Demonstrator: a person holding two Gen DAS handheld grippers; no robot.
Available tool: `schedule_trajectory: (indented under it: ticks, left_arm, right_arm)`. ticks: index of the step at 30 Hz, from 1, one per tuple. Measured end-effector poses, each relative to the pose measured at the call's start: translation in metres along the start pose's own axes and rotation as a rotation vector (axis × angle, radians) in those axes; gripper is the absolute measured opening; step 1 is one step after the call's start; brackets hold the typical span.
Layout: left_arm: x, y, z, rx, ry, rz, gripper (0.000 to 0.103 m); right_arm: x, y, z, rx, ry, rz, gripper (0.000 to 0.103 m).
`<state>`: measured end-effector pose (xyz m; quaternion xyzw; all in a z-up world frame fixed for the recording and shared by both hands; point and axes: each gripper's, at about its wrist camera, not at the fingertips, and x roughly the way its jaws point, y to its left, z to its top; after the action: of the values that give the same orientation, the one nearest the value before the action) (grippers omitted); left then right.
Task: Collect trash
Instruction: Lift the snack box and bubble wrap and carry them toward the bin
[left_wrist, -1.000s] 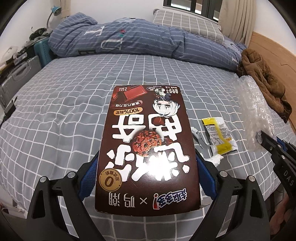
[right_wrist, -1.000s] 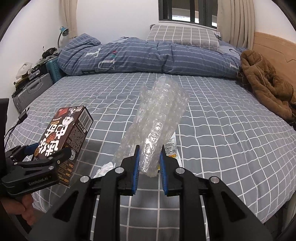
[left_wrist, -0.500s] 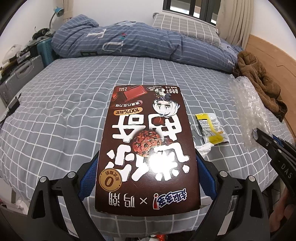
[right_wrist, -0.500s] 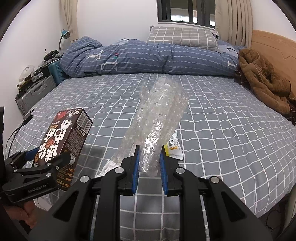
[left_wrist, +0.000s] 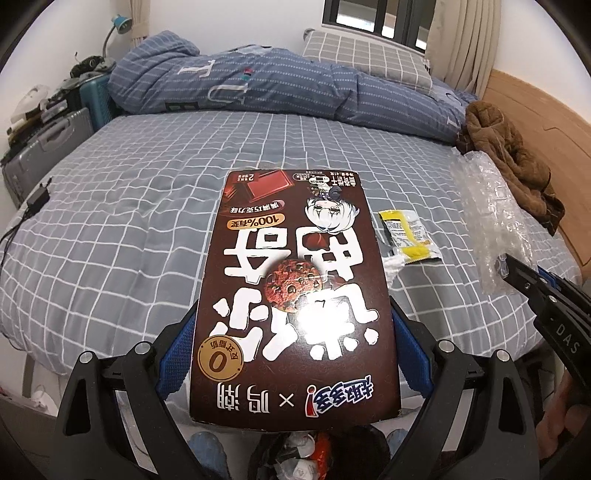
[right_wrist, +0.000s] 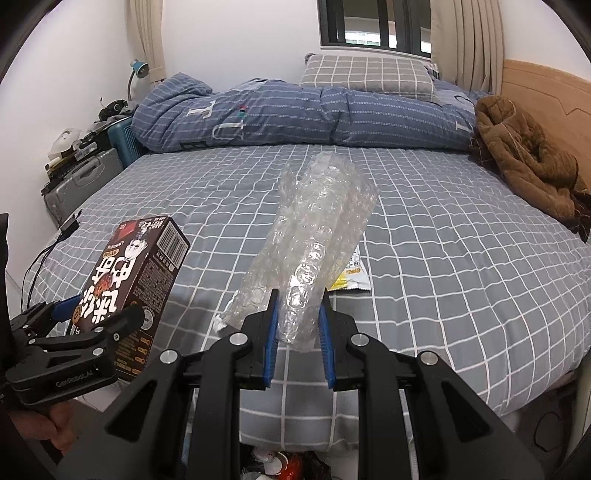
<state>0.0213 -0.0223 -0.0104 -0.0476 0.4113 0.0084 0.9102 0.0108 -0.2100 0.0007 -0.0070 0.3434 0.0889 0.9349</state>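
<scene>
My left gripper (left_wrist: 293, 332) is shut on a brown cookie box (left_wrist: 295, 280), held flat above the bed's near edge; the box also shows in the right wrist view (right_wrist: 133, 291). My right gripper (right_wrist: 297, 325) is shut on a roll of clear bubble wrap (right_wrist: 314, 243), which also shows in the left wrist view (left_wrist: 487, 221). A yellow and white snack wrapper (left_wrist: 408, 236) and a small crumpled white scrap (left_wrist: 391, 264) lie on the grey checked bed sheet (left_wrist: 129, 221). Trash in a dark bin (left_wrist: 306, 458) shows below the box at the frame's bottom.
A blue quilt (right_wrist: 295, 114) and grey pillow (right_wrist: 365, 75) lie at the bed's far side. A brown jacket (right_wrist: 528, 158) lies at the right by the wooden headboard (right_wrist: 554, 96). Suitcases (right_wrist: 79, 184) stand left of the bed. A charger cable (left_wrist: 33, 203) lies at the left edge.
Both grippers have pulled back from the bed with their loads. The bed edge and the bin with trash below now show at the bottom of both views.
</scene>
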Motion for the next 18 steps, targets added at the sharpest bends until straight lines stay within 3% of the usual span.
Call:
schedule_trajectory:
  ticks: [18]
  left_arm:
    - [-0.036,-0.002,-0.044,0.017,0.017,-0.027,0.089]
  right_arm:
    - [-0.037,0.009,-0.044,-0.013,0.029,0.003,0.019]
